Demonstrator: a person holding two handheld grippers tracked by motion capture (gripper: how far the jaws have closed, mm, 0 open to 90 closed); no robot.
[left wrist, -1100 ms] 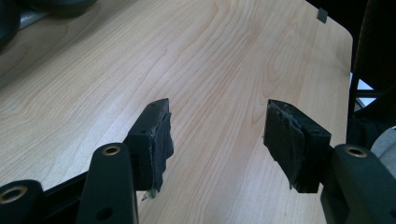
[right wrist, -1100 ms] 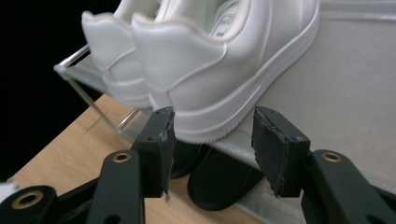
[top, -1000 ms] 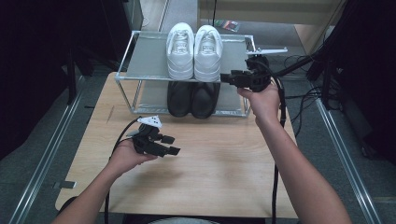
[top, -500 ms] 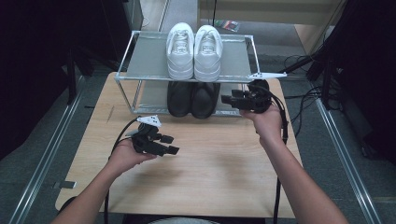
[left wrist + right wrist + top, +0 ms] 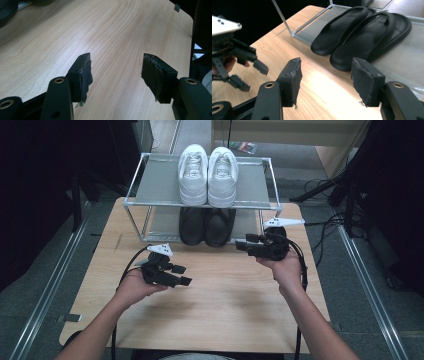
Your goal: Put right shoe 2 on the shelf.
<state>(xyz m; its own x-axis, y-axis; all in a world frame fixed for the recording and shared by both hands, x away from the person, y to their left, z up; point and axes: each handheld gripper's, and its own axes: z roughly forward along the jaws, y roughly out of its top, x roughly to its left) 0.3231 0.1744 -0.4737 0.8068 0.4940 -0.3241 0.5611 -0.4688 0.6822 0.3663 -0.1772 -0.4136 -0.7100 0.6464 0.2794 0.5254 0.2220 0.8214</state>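
Two grippers, left (image 5: pixel 181 275) and right (image 5: pixel 243 243), hold wide empty jaws over the table (image 5: pixel 225 310) mid-frame, nothing between right and black sandals (image 5: pixel 207 226), lengthwise up-frame under white sneakers (image 5: pixel 208 175) on the rack (image 5: pixel 131 202).

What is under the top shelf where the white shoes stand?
A pair of black slippers lies on the lower shelf, toes toward the person. The top shelf covers their back ends.

No text, label, brand or number can be read anywhere (shoes and rack included).
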